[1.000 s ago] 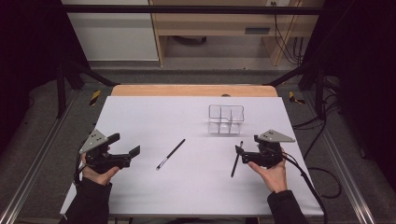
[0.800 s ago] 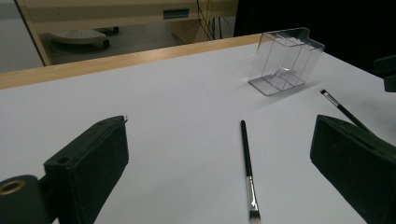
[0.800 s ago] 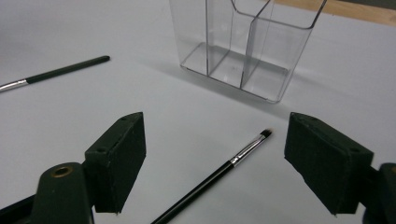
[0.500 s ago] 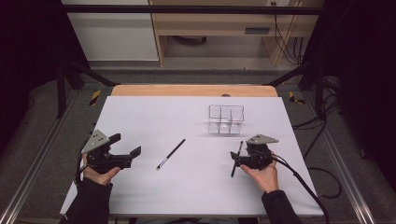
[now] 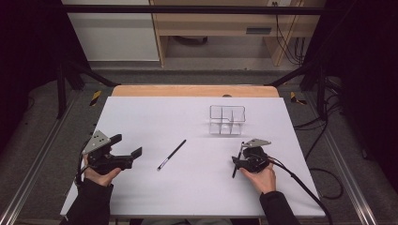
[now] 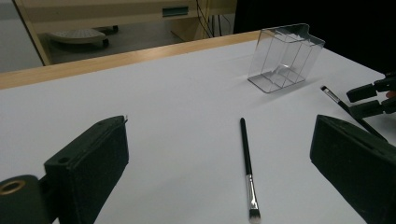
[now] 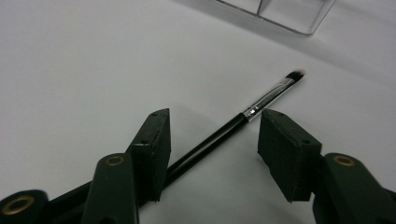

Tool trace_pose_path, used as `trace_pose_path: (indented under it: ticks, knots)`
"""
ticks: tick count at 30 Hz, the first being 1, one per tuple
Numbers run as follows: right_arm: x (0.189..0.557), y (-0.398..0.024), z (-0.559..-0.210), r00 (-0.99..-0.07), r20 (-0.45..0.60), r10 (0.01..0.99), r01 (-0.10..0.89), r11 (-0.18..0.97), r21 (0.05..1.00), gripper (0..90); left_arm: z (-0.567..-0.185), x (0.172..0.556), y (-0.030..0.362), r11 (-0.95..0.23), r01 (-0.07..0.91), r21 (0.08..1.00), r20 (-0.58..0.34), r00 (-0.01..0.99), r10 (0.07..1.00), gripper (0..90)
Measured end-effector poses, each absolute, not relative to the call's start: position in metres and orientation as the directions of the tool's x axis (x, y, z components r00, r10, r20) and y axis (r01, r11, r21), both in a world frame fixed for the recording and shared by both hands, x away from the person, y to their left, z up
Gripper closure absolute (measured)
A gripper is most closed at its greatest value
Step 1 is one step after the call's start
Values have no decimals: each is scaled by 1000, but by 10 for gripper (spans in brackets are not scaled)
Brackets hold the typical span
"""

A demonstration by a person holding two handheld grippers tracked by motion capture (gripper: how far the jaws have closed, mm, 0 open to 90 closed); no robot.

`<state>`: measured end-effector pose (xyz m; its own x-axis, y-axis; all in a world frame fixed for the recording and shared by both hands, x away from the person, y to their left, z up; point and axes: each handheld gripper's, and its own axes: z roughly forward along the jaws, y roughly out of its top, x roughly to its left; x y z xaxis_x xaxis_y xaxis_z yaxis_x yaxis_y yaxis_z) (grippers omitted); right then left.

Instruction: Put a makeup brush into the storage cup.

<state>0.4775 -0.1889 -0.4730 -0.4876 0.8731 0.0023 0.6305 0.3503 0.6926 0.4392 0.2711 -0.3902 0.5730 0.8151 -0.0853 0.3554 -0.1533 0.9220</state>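
High view: the right gripper [image 5: 238,161] is set low over a slim black-handled makeup brush [image 5: 238,159] at 5 o'clock on the white table [image 5: 155,112], a clear plastic divided organiser [image 5: 227,120] at 12 o'clock from it. Left gripper view: the left gripper [image 6: 219,163] is held wide apart and empty, a second black brush [image 6: 246,168] lying loose ahead. Right gripper view: the jaws have just been closing, still apart, astride the handle behind the silver ferrule [image 7: 266,99], a detail unreadable from above; centring is advised first.

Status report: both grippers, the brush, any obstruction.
Right gripper closing around thin black makeup brush, pads not yet pressing. Left gripper open, empty. Second black brush lies mid-table. Clear plastic organizer stands beyond; nothing blocking.
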Motion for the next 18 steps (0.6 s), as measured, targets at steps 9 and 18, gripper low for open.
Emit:
trace_pose_path:
  ticks: [9,18]
  knots:
    - [478,-188,-476,-511,-3,860,627,375,683,560,-391,440,271,-155,357,921,-85,573,815,42]
    - [477,-189,-474,-533,-7,846,621,396,676,663,-390,439,270,-154,356,922,-85,574,814,44]
